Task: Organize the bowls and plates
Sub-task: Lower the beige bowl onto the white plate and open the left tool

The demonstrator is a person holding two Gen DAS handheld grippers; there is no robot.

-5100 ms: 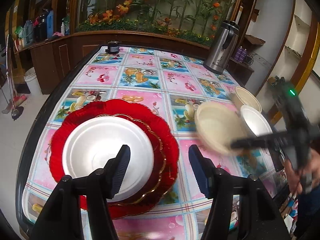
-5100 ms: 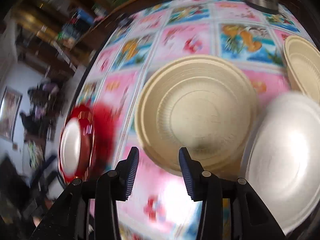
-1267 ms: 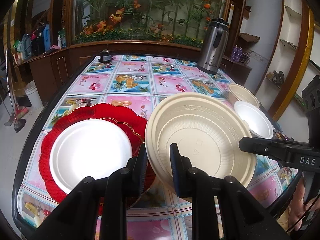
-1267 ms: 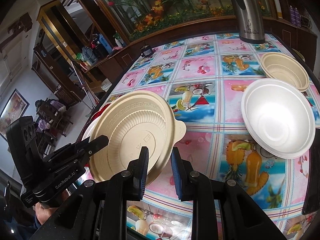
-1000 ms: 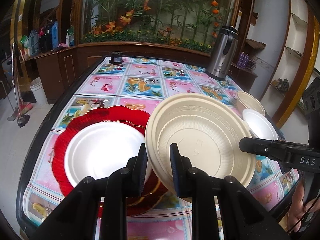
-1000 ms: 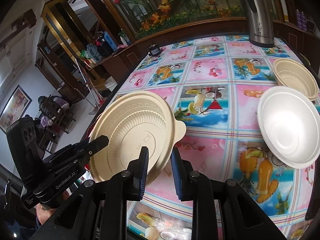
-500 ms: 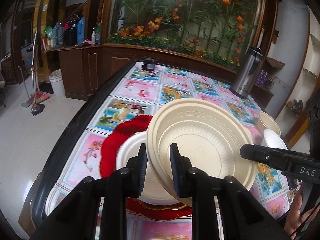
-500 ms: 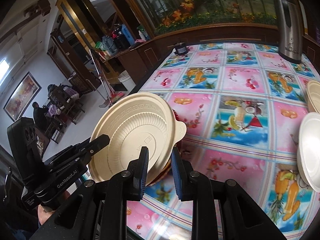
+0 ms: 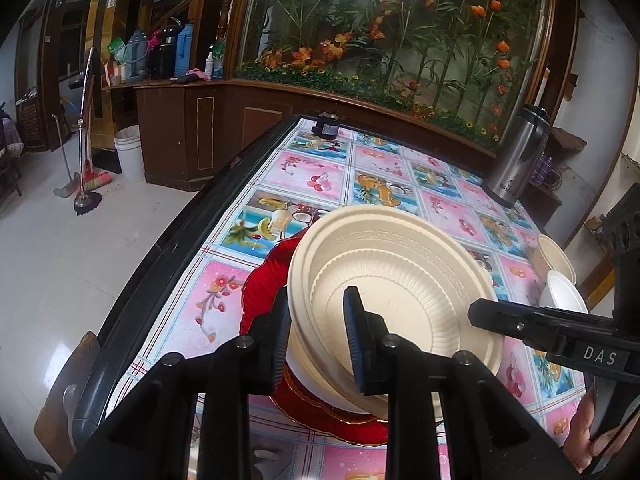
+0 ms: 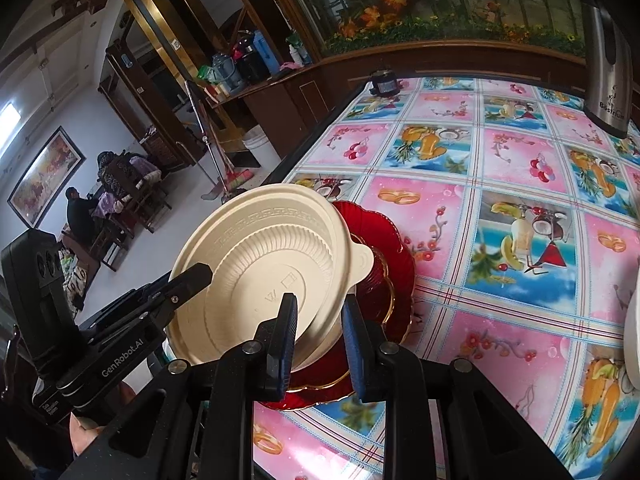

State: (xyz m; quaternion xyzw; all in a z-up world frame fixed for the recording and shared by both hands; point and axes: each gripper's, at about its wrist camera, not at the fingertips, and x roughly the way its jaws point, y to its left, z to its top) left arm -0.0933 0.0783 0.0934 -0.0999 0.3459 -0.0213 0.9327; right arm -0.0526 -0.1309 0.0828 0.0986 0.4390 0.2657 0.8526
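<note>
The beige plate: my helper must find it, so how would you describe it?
On the fruit-print tablecloth, find the red scalloped plate. Above it, the left gripper and right gripper pinch the beige plate, ribbed inside, with a patterned rim.

Legible markings:

- "DAS" in white letters on the black body of the right gripper (image 9: 472, 316), as seen in the left wrist view.
- "GenRobot.AI" in white letters on the black body of the left gripper (image 10: 202, 276), as seen in the right wrist view.
- "Bestrium", approximately, in dark letters on the steel flask (image 10: 608, 60); the exact spelling cannot be confirmed.
- Faint embossed marks at the centre of the cream plate (image 10: 260, 264); not readable.
</note>
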